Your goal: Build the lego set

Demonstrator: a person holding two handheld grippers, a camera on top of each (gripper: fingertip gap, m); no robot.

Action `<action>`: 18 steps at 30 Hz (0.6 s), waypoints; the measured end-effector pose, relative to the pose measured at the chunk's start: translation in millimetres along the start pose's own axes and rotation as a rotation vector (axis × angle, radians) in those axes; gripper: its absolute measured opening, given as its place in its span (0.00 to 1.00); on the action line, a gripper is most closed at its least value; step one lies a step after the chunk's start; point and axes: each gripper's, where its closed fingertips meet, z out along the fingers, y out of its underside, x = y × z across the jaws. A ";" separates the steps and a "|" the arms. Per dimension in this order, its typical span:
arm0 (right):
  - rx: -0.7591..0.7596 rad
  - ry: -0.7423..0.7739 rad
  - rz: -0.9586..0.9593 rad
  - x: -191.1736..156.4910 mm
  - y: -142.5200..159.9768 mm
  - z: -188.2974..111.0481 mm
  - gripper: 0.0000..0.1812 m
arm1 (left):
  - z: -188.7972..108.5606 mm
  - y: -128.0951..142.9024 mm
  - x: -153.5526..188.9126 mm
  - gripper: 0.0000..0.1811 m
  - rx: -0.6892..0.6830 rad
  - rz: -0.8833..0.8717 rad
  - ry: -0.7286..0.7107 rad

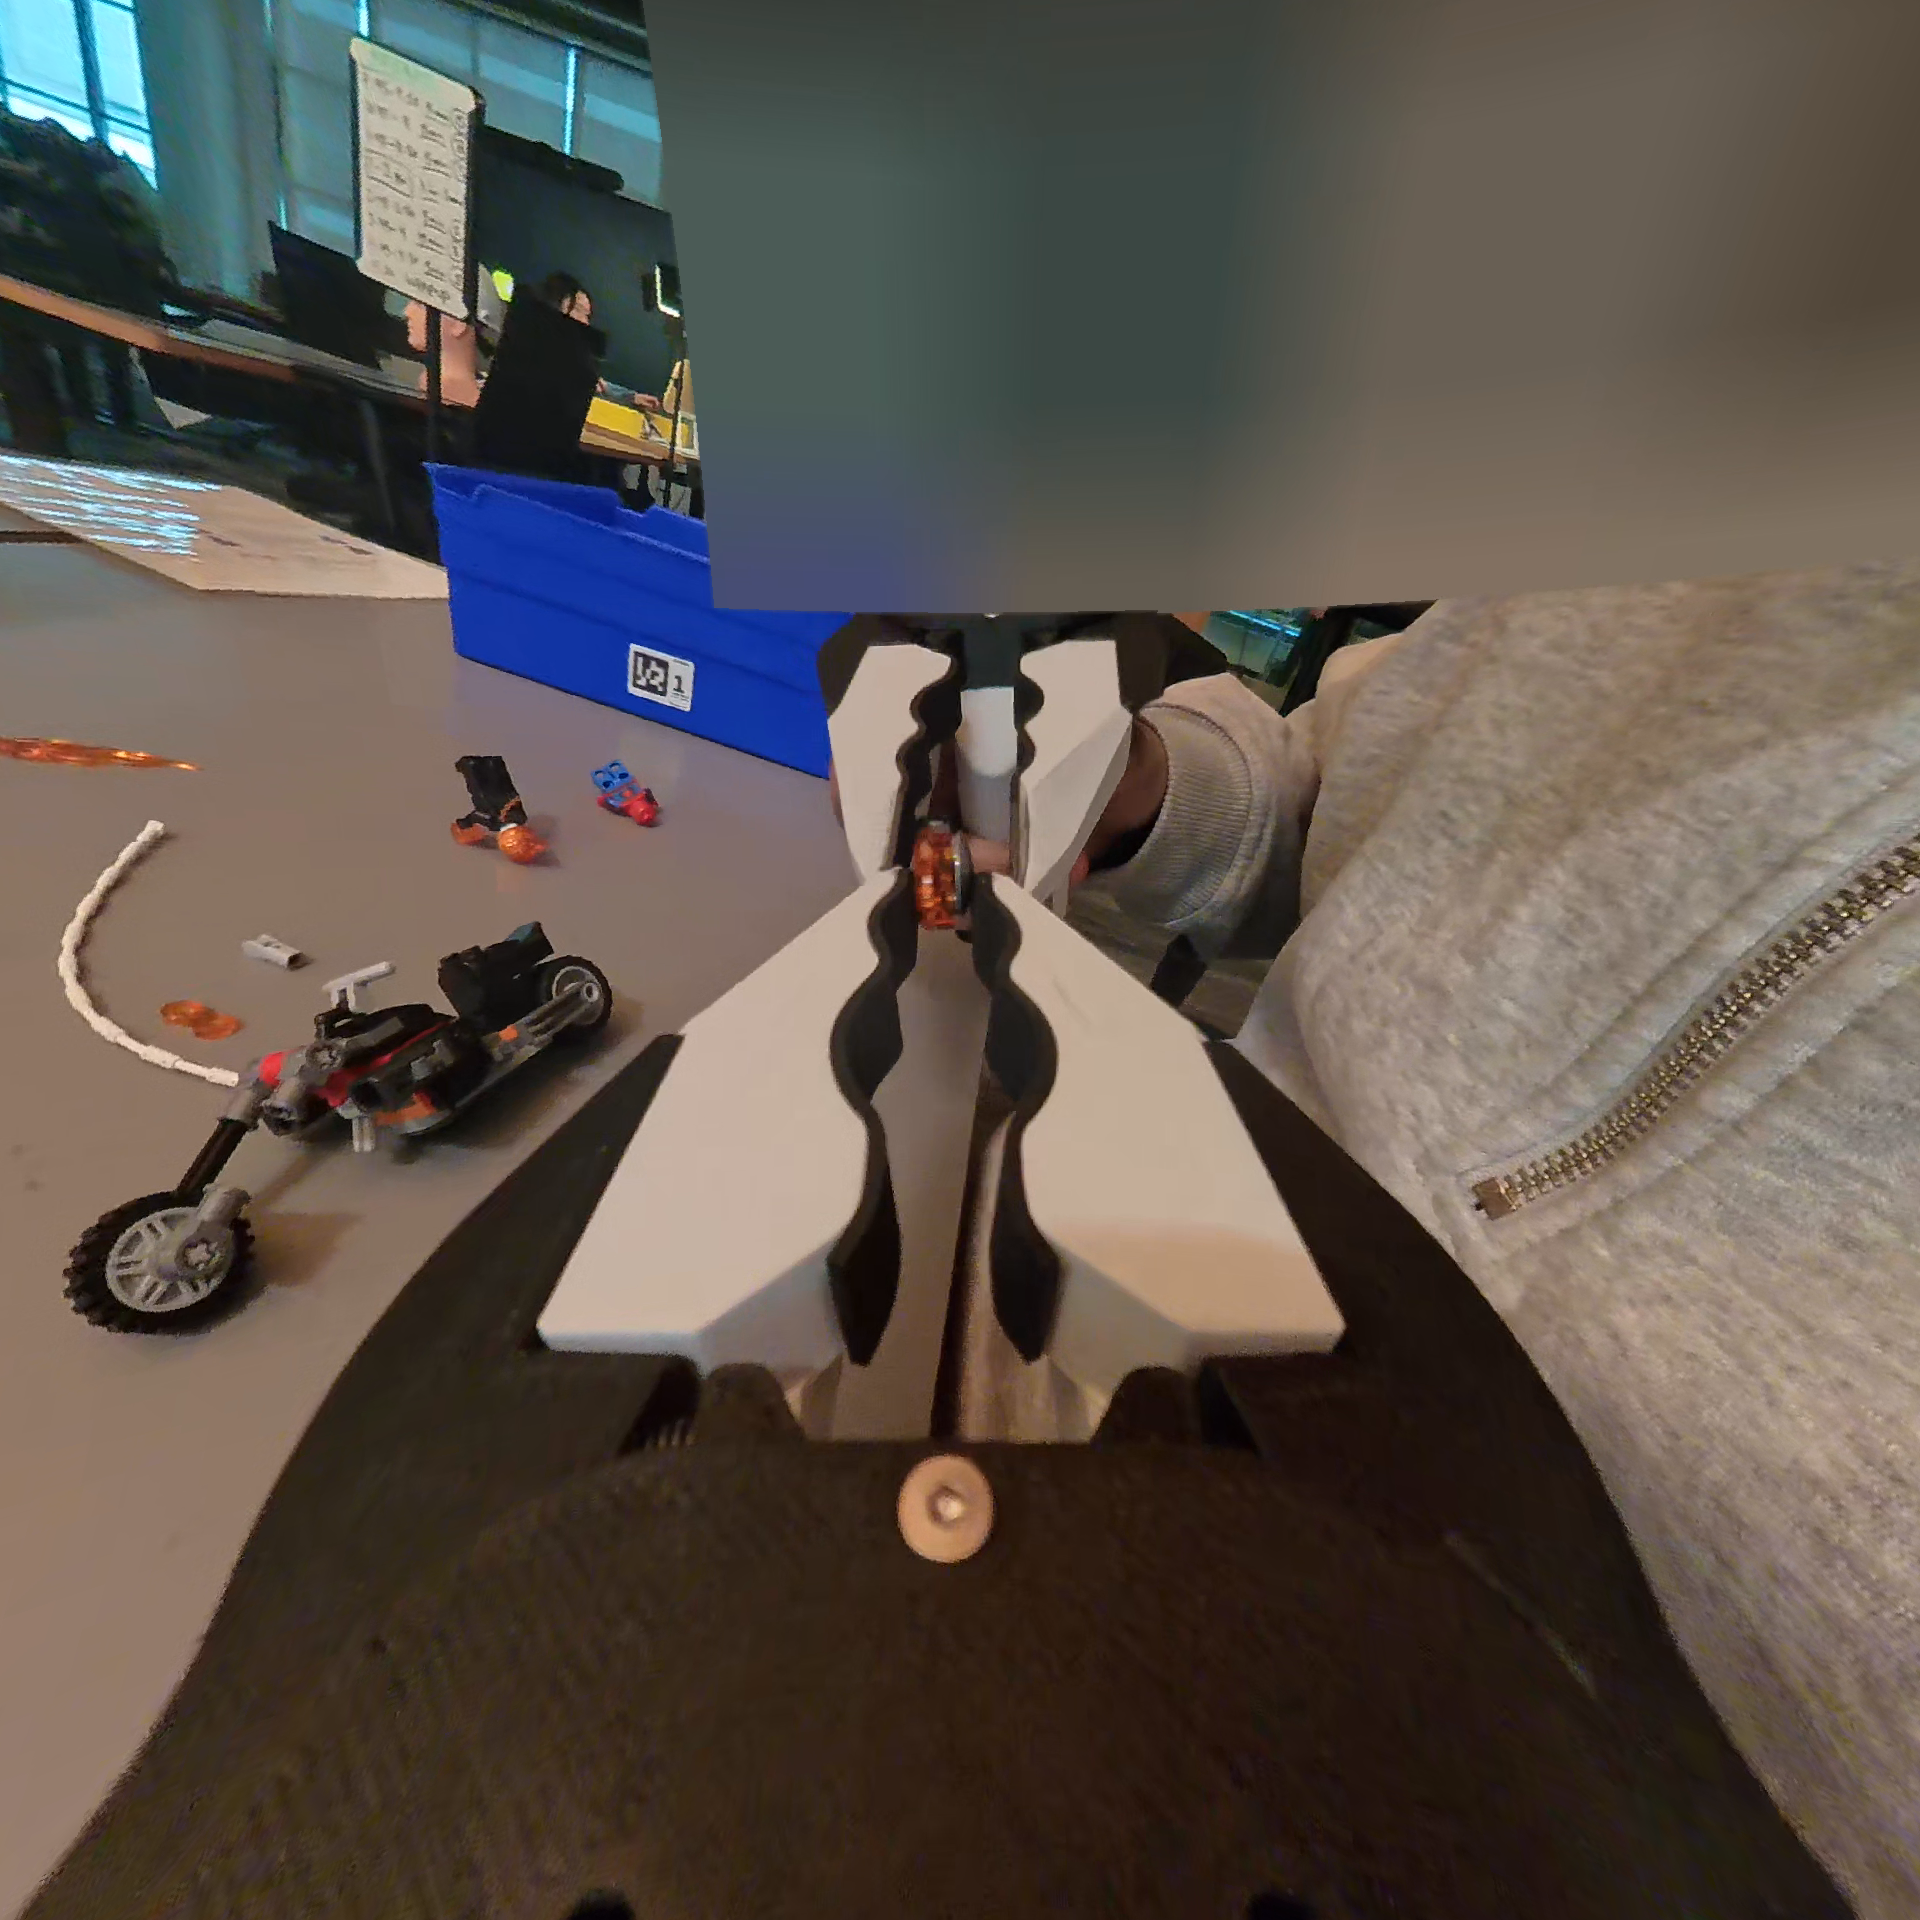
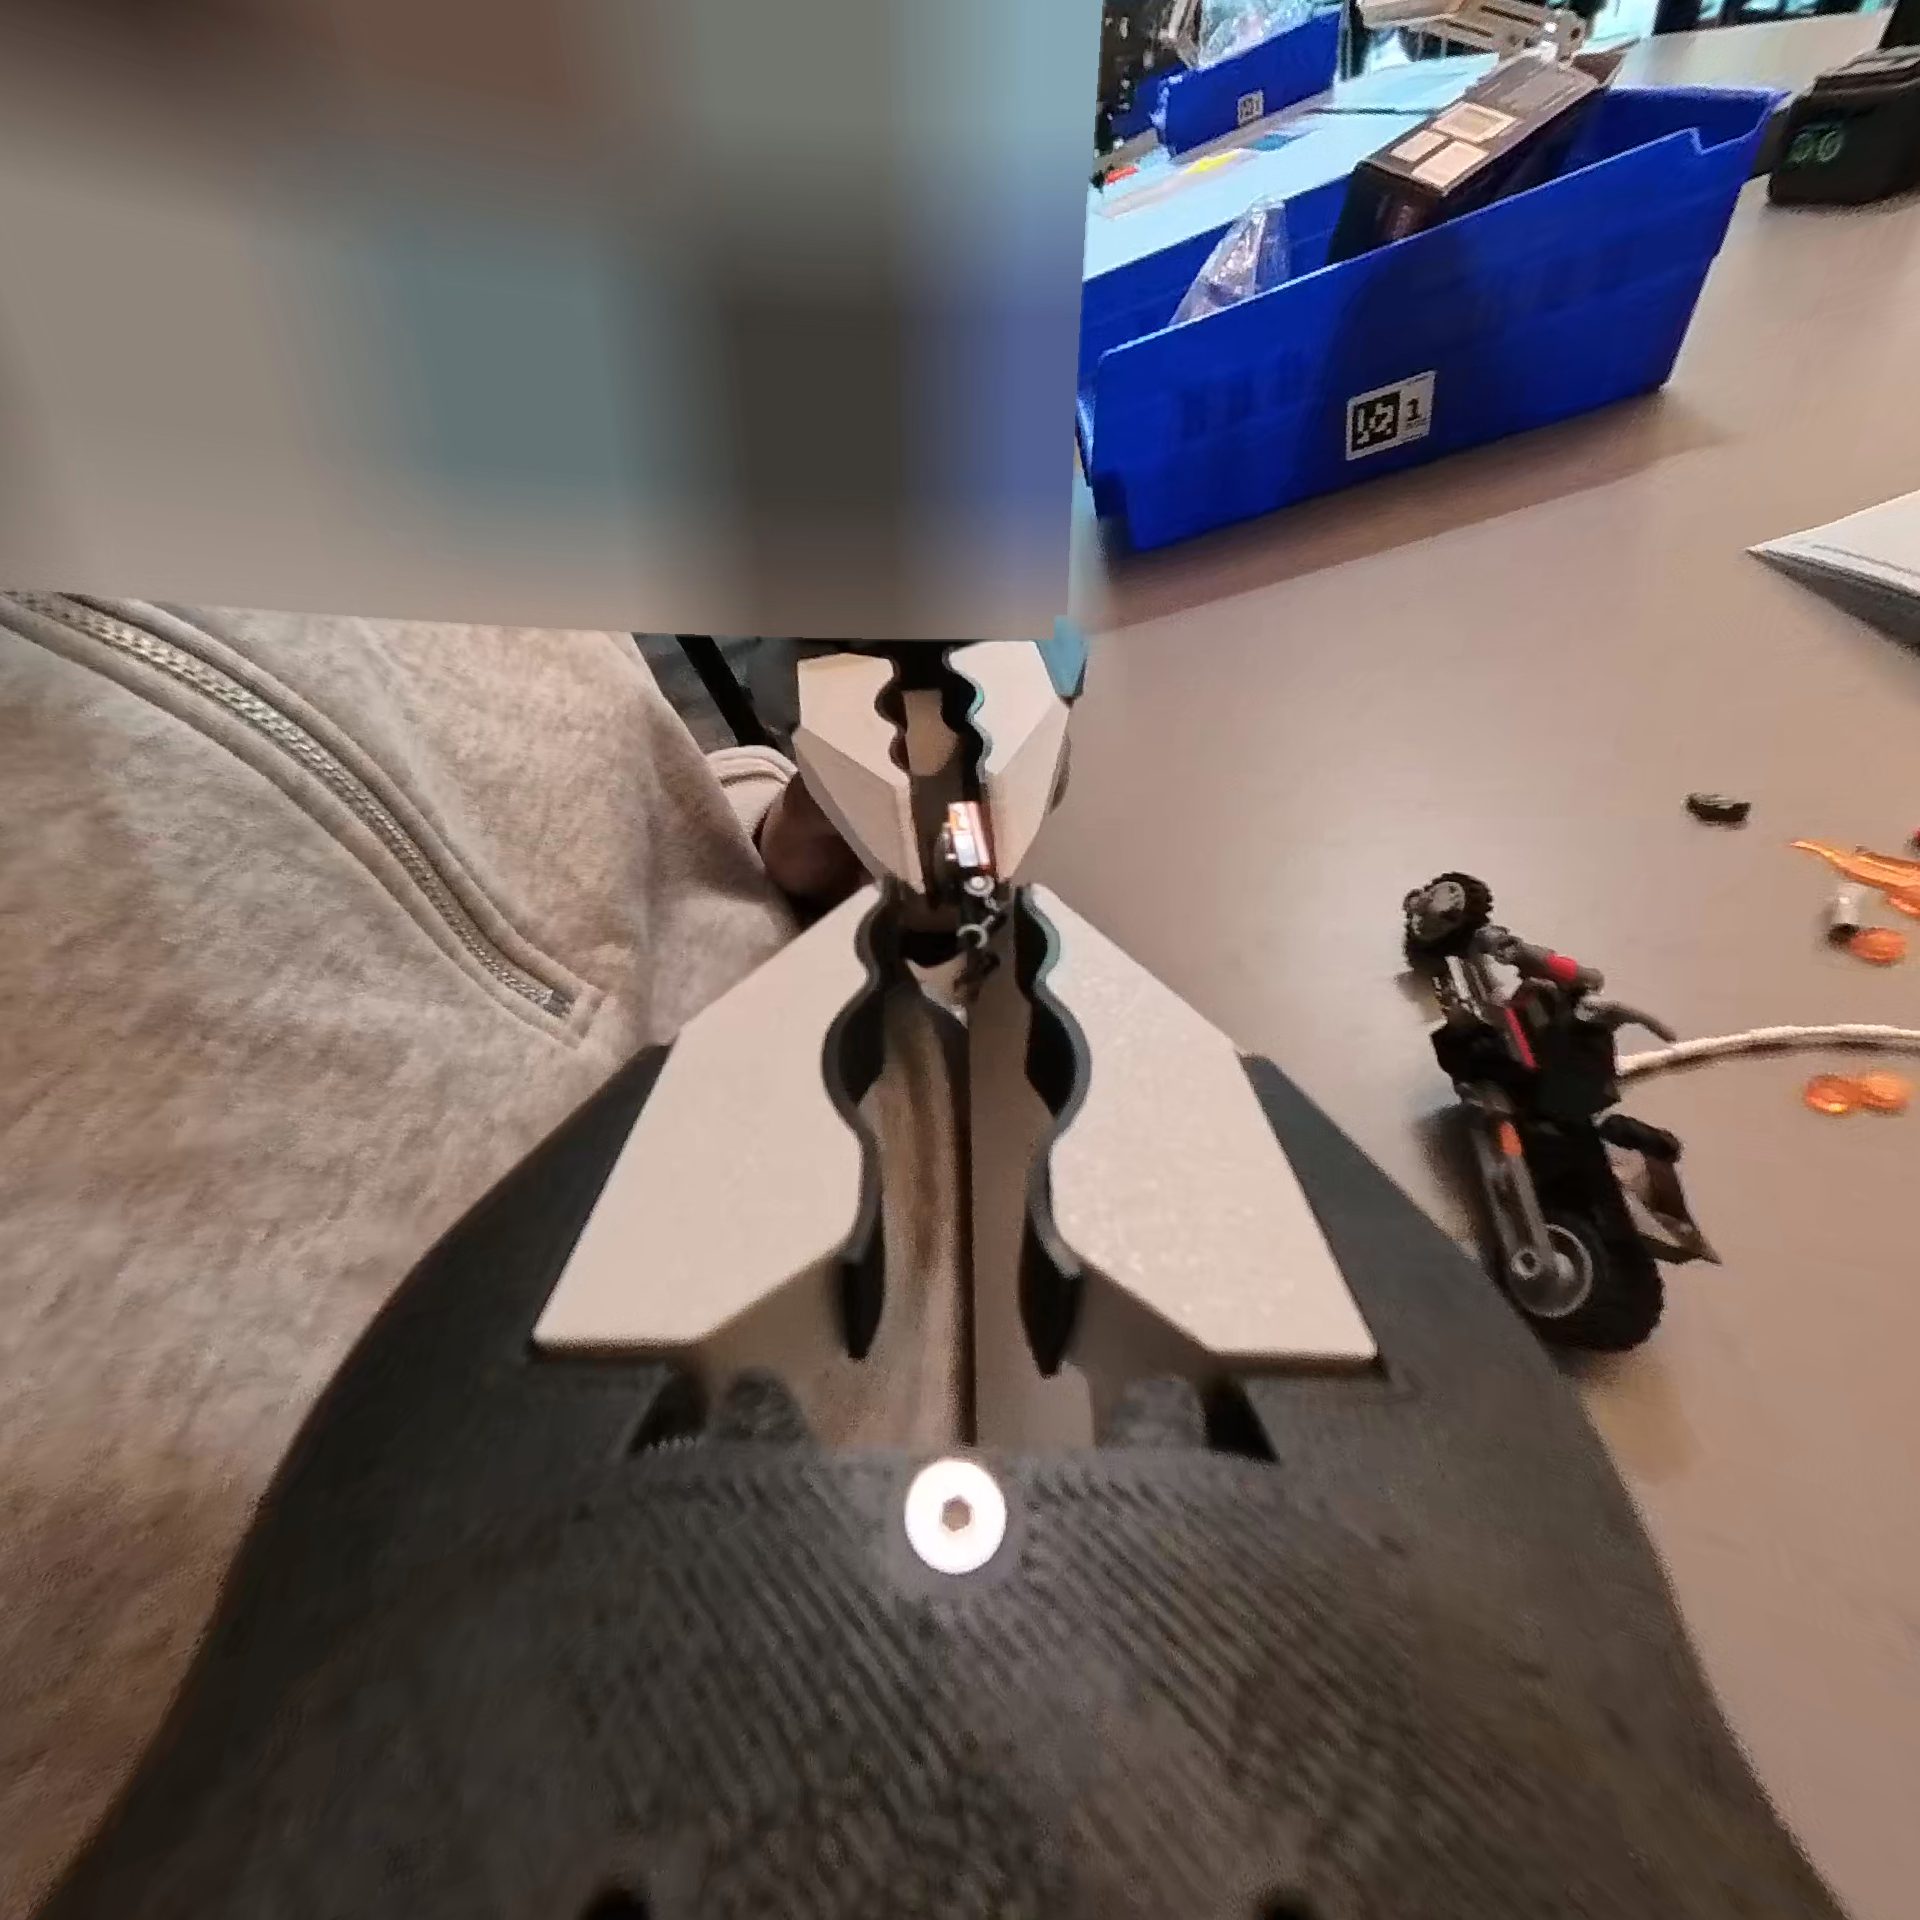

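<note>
My left gripper (image 1: 943, 896) is shut on a small translucent orange round piece (image 1: 933, 875) with a grey disc beside it. My right gripper (image 2: 956, 914) is shut on a small black piece (image 2: 971, 928) with pale clips. The two grippers meet tip to tip in the air in front of a person's torso, and the two pieces touch. The right gripper shows opposite in the left wrist view (image 1: 961, 821); the left gripper shows opposite in the right wrist view (image 2: 951, 831). A part-built black, red and grey motorcycle (image 1: 343, 1060) (image 2: 1538, 1101) lies on its side on the grey table (image 1: 644, 935).
A blue bin (image 1: 623, 623) (image 2: 1403, 312) stands at the back of the table. Loose parts lie around the motorcycle: a white chain (image 1: 83, 966), orange flame pieces (image 1: 94, 750), orange studs (image 1: 197, 1018), a black-and-orange part (image 1: 494, 810), a blue-and-red part (image 1: 623, 792). A grey zip hoodie (image 1: 1558, 1039) is close by. My left and right fingertips are right by each other.
</note>
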 end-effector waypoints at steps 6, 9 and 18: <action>0.033 -0.036 0.042 -2.2 -2.4 -4.3 0.07 | 0.3 0.8 2.4 0.04 0.001 -0.017 0.030; 0.038 -0.048 0.061 -2.9 -1.7 -4.9 0.07 | 0.6 1.6 3.3 0.04 -0.005 -0.013 0.033; 0.028 -0.039 0.044 -3.7 -0.4 -5.4 0.06 | 2.9 6.8 7.1 0.04 -0.037 -0.007 0.049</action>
